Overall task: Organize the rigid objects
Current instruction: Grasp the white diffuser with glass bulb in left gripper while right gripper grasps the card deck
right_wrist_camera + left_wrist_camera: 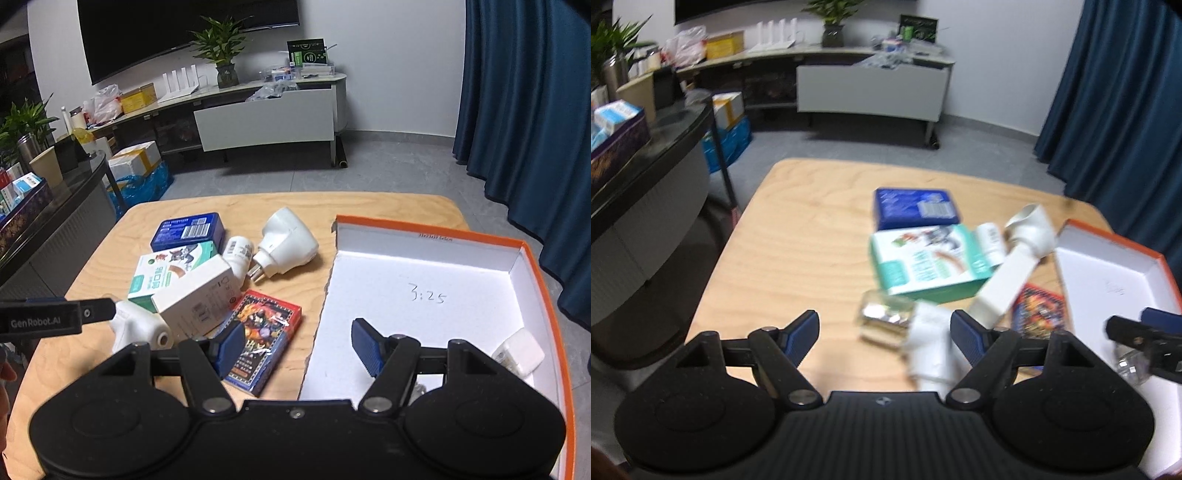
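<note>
Rigid objects sit in a loose heap on the wooden table [110,258], w/ an orange-rimmed tray [424,280] just beside them on the right. Left wrist view is motion-blurred, so labels there can't be read. A small clear item [886,321] ahead of the left gripper [882,332] is too smeared to identify. Bottom of both views is blocked by the gripper bodies. Tray's near edge is cut off by the right gripper [299,345], and a clear-and-white item [521,352] in the tray's near right corner is half hidden behind it; can't tell what it is.

In the heap: blue box [192,230] farthest back, green box [166,277] in front of it, white box [195,299] lying across the green one, card pack [262,332] touching the white box's near end, small white bottle [238,254], and a white bulb [286,242] on its side, base toward the bottle. A white fitting [142,328] lies nearest the left gripper.

Left gripper: fingers spread wide, holding nothing; the fitting lies between the tips, near the right-hand pad [964,332], contact unclear w/ the blur.

Right gripper: fingers spread wide, empty. Left pad [231,345] over the card pack, right pad [365,347] over the tray floor, straddling the tray's left wall.
</note>
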{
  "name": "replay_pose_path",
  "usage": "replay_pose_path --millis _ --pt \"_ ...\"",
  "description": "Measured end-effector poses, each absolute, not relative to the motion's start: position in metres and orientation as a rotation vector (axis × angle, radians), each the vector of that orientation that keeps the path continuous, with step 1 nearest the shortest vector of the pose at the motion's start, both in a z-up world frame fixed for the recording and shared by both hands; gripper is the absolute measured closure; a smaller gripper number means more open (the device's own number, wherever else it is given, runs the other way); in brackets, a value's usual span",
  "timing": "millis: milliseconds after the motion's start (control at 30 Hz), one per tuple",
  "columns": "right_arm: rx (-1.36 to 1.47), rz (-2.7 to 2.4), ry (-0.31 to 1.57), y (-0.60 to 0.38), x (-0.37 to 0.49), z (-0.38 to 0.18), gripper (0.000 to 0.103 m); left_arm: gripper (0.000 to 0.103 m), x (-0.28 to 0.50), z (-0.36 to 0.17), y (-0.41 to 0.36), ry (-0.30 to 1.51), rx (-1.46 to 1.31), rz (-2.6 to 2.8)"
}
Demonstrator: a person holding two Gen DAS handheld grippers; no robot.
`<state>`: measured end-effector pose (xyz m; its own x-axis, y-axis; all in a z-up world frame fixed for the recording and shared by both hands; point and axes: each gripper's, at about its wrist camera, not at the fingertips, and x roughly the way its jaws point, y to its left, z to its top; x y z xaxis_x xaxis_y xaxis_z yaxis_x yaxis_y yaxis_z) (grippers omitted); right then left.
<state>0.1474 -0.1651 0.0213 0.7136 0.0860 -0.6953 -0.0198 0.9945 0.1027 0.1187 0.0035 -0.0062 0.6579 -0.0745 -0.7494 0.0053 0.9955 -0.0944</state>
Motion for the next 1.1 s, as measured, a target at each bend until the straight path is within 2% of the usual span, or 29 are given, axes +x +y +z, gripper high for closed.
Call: replay_pose_path --millis 700,800,867,1100 --pt "0.089 0.084 0.820 -0.150 0.151 0.001 0.026 0.019 0.130 -0.044 -0.028 0.886 -0.056 -0.166" --pt "0.098 0.087 0.836 -0.148 0.154 -0.004 0.026 0.022 0.133 -0.051 -0.028 0.884 -0.053 -0.158" --pt "0.103 0.088 0.848 -0.146 0.157 -0.007 0.026 0.039 0.131 -0.050 -0.030 0.857 -0.030 -0.163" --pt "0.141 0.087 0.877 -0.133 0.172 -0.015 0.025 0.039 0.119 -0.046 -0.017 0.840 -0.051 -0.168"
